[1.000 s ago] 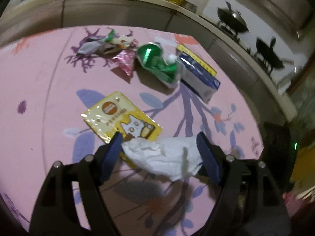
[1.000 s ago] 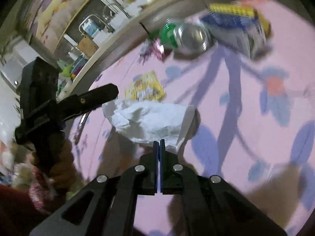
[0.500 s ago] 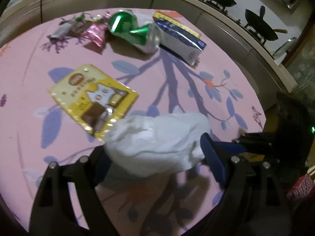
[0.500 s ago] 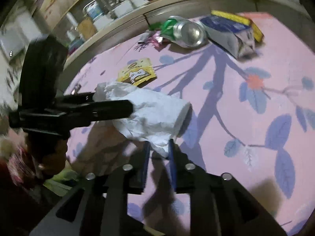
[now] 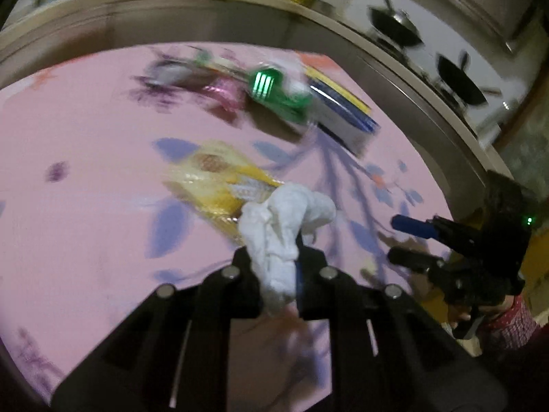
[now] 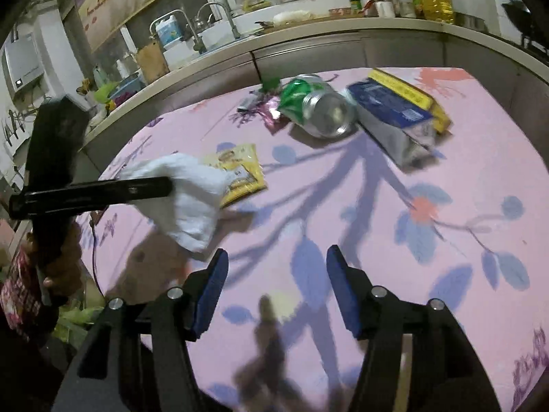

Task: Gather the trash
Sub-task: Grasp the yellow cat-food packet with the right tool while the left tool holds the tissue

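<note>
While the crumpled white tissue [image 5: 286, 226] was clamped in the left gripper [image 5: 279, 264], whose jaws had just closed on it, it hung above the pink tablecloth [image 6: 446, 171].

The tissue was left of the right gripper [image 6: 274, 274], just opened and empty; the yellow packet [image 6: 240, 171] lay just beyond, nearer the left.
</note>
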Tool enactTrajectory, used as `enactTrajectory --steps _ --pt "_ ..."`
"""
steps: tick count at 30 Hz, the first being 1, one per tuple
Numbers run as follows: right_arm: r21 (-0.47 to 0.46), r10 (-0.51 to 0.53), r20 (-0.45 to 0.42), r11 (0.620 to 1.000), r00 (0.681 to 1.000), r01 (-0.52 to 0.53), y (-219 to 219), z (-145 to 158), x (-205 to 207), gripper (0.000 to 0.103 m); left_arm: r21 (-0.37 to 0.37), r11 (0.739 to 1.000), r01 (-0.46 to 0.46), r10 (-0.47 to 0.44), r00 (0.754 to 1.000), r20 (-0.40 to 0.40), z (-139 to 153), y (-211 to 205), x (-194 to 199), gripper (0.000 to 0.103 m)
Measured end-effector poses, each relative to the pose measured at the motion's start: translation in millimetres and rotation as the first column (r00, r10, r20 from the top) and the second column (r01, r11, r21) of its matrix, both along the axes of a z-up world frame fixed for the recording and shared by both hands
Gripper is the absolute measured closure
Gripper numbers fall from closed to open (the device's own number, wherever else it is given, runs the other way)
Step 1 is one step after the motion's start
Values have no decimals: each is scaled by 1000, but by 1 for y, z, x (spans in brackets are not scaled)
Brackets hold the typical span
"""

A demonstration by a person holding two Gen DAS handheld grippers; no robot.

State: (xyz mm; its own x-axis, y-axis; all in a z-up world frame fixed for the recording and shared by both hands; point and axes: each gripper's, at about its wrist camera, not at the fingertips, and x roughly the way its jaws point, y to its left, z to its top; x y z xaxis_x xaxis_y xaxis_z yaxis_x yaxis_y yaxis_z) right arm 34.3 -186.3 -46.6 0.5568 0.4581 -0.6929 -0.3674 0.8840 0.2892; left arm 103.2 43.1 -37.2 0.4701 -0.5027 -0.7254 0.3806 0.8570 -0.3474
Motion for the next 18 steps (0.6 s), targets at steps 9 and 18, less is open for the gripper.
enactTrajectory --steps 9,18 --pt "-168 189 58 970 980 -177 97 -5 50 46 -25 964 -264 264 964 -4 4 106 -13 90" --pt "-327 184 35 931 982 -163 141 -20 84 37 -83 965 -249 245 968 -50 -14 108 -4 90"
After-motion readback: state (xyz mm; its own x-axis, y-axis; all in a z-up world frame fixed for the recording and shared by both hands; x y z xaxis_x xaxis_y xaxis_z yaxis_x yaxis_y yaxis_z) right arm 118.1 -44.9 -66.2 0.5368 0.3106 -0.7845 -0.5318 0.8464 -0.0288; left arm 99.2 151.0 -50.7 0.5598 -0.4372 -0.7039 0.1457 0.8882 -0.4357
